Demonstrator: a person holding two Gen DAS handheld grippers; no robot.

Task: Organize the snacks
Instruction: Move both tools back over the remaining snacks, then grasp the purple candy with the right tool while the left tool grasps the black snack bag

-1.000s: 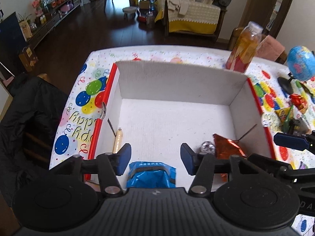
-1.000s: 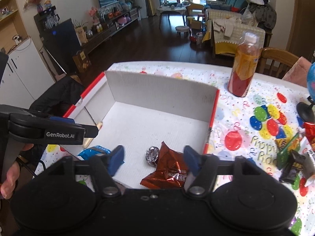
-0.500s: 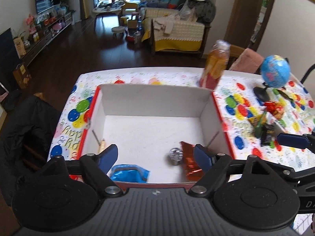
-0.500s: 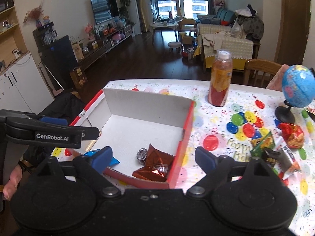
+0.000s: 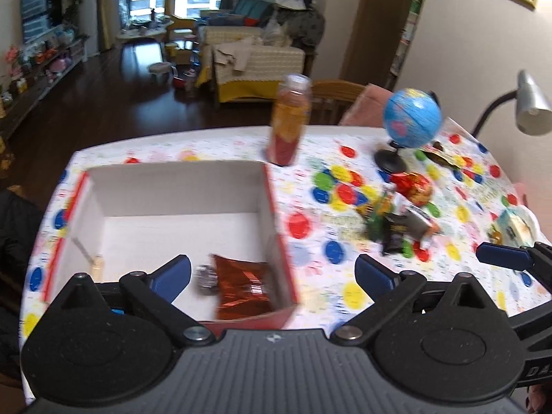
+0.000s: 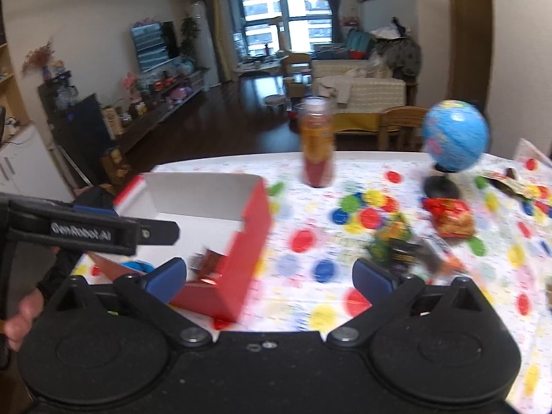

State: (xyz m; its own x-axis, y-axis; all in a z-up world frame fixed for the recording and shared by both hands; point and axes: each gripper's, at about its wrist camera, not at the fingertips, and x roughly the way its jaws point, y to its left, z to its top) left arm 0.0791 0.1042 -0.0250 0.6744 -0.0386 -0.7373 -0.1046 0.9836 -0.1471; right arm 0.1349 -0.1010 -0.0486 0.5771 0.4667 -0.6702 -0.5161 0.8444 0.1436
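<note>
A red-and-white cardboard box (image 5: 172,186) sits on the table's left side and holds an orange foil packet (image 5: 241,286), a silver wrapped sweet (image 5: 206,275) and a blue packet (image 6: 138,266). Loose snacks lie to its right: a red bag (image 5: 414,188), a green packet (image 5: 376,217) and a black packet (image 5: 396,236). My left gripper (image 5: 272,274) is open and empty above the box's near right corner. My right gripper (image 6: 269,277) is open and empty, between the box (image 6: 248,227) and the black packet (image 6: 403,257). Both views are blurred.
An orange drink bottle (image 5: 289,120) stands behind the box. A blue globe (image 5: 412,120) on a black stand is at the back right, with a desk lamp (image 5: 531,107) and a tissue pack (image 5: 514,229) further right. A wooden chair (image 6: 400,127) stands behind the table.
Both grippers have opened wide and swung to the right, away from the box interior toward the loose snacks. The packets stay in the box.
</note>
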